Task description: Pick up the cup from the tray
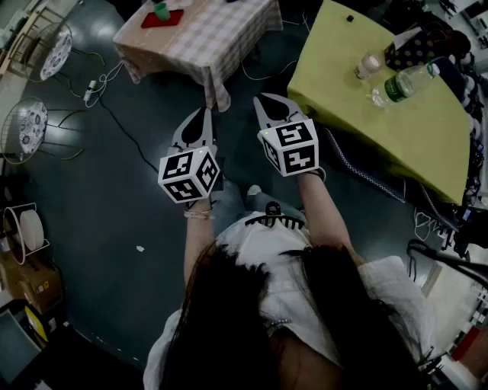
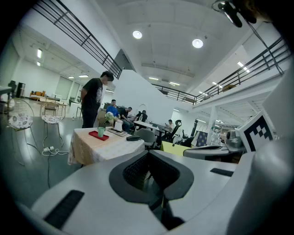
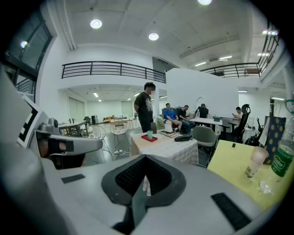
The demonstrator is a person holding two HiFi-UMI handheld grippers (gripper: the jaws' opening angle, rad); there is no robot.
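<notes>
A green cup (image 1: 161, 10) stands on a red tray (image 1: 171, 19) on the table with the checked cloth (image 1: 221, 34), at the top of the head view. The cup (image 2: 101, 131) and tray (image 2: 98, 135) show small and far off in the left gripper view, as do the cup (image 3: 149, 134) and tray (image 3: 149, 138) in the right gripper view. My left gripper (image 1: 205, 114) and right gripper (image 1: 264, 100) are side by side over the dark floor, short of that table. Both the left gripper (image 2: 148, 154) and the right gripper (image 3: 146, 159) are shut and hold nothing.
A yellow table (image 1: 381, 129) at the right carries a bottle (image 1: 404, 82) and a plastic cup (image 1: 370, 65). Wire chairs (image 1: 53, 49) and cables (image 1: 107, 107) lie at the left. A person (image 3: 146, 108) stands behind the checked table, and a grey chair (image 3: 204, 137) is beside it.
</notes>
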